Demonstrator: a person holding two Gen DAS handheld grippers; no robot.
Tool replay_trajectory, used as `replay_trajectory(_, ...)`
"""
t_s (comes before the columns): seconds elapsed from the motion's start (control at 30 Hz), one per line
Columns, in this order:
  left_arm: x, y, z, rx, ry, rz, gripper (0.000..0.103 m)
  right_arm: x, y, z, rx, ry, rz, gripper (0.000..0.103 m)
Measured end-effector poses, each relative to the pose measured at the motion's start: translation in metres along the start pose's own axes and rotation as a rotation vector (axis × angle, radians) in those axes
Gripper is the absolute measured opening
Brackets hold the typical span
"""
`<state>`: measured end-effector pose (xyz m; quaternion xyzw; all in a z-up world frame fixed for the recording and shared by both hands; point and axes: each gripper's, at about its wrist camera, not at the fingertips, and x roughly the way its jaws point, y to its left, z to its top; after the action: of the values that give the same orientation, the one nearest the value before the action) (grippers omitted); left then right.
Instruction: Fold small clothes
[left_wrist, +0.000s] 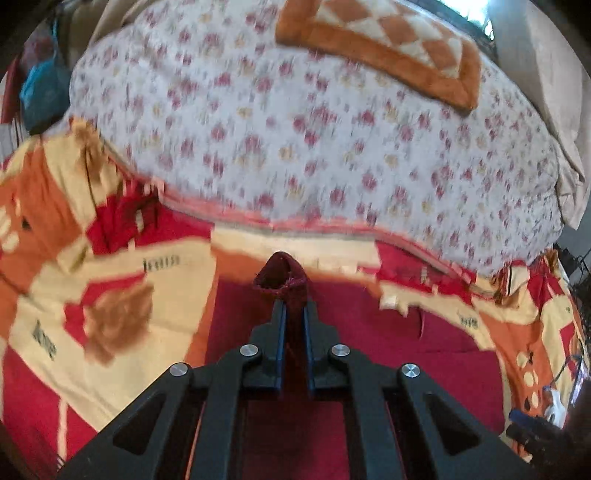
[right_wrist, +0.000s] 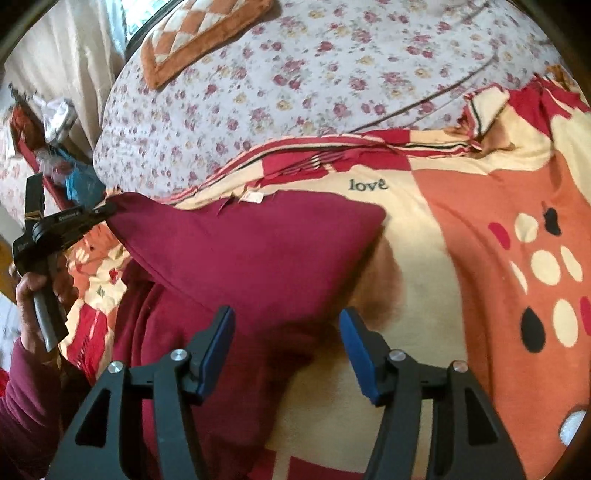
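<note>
A dark red garment (right_wrist: 251, 251) lies on the patterned blanket (right_wrist: 480, 221), one corner lifted off it to the left. My left gripper (left_wrist: 294, 306) is shut on a bunched fold of that garment (left_wrist: 282, 275), which sticks out past the fingertips. In the right wrist view the same left gripper (right_wrist: 107, 212) pinches the raised corner, held by a hand (right_wrist: 33, 291). My right gripper (right_wrist: 288, 317) stands open just above the garment's near edge, its blue pads (right_wrist: 218, 350) apart with nothing pressed between them.
A floral quilt (right_wrist: 295, 74) covers the bed behind the blanket, with an orange checked cushion (left_wrist: 388, 48) on it. Clutter and a blue bag (right_wrist: 79, 182) sit past the bed's left edge. A dark red sleeve (right_wrist: 26, 406) fills the lower left corner.
</note>
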<state>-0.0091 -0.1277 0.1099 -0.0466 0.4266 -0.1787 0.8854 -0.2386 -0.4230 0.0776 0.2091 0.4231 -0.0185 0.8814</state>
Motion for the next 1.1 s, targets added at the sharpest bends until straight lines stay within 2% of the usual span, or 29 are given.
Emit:
replay_trajectory(0.1,0.009,0.004,-0.018,-0.008,0.028,0.013,0.0,0.006,0.013,-0.002,-0.052,0.016,-0.033,0.062)
replay_trajectory(0.23,0.011,0.008,-0.02,-0.041,0.039,-0.007,0.0,0.017,0.032,-0.009,-0.18,0.068,-0.089,0.062)
replay_trajectory(0.33,0.008,0.008,-0.015,-0.045,0.032,-0.01,0.0,0.026,0.042,-0.014,-0.291,0.09,-0.179,0.062)
replay_trajectory(0.43,0.007,0.007,-0.014,-0.051,0.032,-0.01,0.0,0.038,0.036,-0.013,-0.321,0.097,-0.283,0.06)
replay_trajectory(0.47,0.007,0.007,-0.014,-0.054,0.035,-0.01,0.0,0.04,0.029,-0.012,-0.28,0.102,-0.257,0.056)
replay_trajectory(0.5,0.007,0.007,-0.015,-0.055,0.038,-0.007,0.0,0.038,0.024,-0.01,-0.24,0.097,-0.215,0.04)
replay_trajectory(0.53,0.007,0.007,-0.015,-0.054,0.041,-0.004,0.0,0.033,0.021,-0.01,-0.215,0.077,-0.197,0.03)
replay_trajectory(0.57,0.007,0.008,-0.017,-0.051,0.043,0.0,0.0,0.028,0.022,-0.009,-0.212,0.055,-0.203,0.028)
replay_trajectory(0.63,0.01,0.009,-0.022,-0.045,0.058,-0.002,0.0,0.013,0.019,-0.008,-0.202,0.013,-0.208,0.016)
replay_trajectory(0.7,0.018,0.009,-0.03,-0.037,0.075,0.017,0.0,0.011,0.008,-0.008,-0.158,0.04,-0.156,0.016)
replay_trajectory(0.77,0.025,0.01,-0.038,-0.029,0.091,0.041,0.0,0.014,-0.006,-0.01,-0.084,0.134,-0.054,0.021)
replay_trajectory(0.83,0.029,0.015,-0.044,-0.035,0.104,0.053,0.0,0.008,-0.02,-0.01,-0.008,0.149,0.003,0.043)
replay_trajectory(0.87,0.03,0.017,-0.045,-0.039,0.107,0.051,0.0,0.0,-0.03,-0.008,0.047,0.115,0.036,0.049)
replay_trajectory(0.9,0.032,0.019,-0.046,-0.049,0.111,0.047,0.0,-0.006,-0.037,-0.006,0.085,0.077,0.047,0.061)
replay_trajectory(0.93,0.033,0.02,-0.046,-0.057,0.114,0.044,0.0,-0.011,-0.046,-0.002,0.13,0.036,0.046,0.067)
replay_trajectory(1.0,0.034,0.019,-0.046,-0.06,0.113,0.047,0.0,-0.007,-0.056,0.008,0.181,0.012,0.056,0.067)
replay_trajectory(1.1,0.033,0.014,-0.047,-0.035,0.105,0.068,0.0,0.022,-0.063,0.024,0.21,0.022,0.049,0.067)
